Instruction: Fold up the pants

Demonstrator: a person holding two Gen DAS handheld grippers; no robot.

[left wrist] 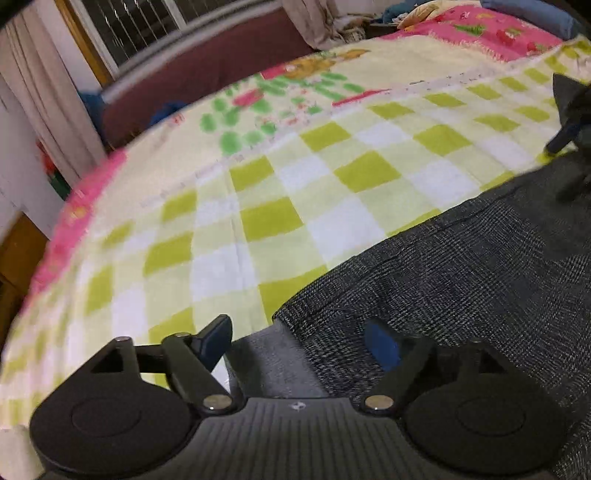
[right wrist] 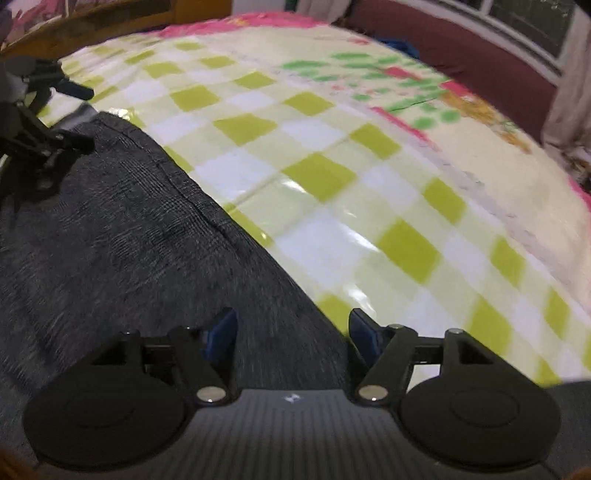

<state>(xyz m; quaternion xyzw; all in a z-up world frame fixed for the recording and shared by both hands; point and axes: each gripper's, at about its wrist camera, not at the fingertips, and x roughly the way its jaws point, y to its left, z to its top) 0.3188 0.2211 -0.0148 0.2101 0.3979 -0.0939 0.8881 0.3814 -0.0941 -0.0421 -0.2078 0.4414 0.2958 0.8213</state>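
Dark grey finely checked pants [left wrist: 461, 277] lie flat on a bed with a green and white checked cover [left wrist: 258, 221]. My left gripper [left wrist: 299, 343] stands open over the pants' corner. Its left finger is over the cover, its right finger over the fabric, and a paler grey inner layer [left wrist: 266, 354] shows between them. My right gripper [right wrist: 293, 338] is open over the pants [right wrist: 110, 221] at their straight edge, with cloth lying loose between the fingers and no pad pressing it. Each gripper shows in the other's view: the right gripper [left wrist: 559, 170] and the left gripper [right wrist: 81, 116].
A maroon padded rail [left wrist: 207, 74] runs along the bed's far side, with a window and curtains [left wrist: 40, 103] behind it. A pink patterned quilt [left wrist: 491, 33] and a blue pillow [left wrist: 532, 14] lie at the bed's end. Wooden furniture [right wrist: 110, 18] stands beyond the cover.
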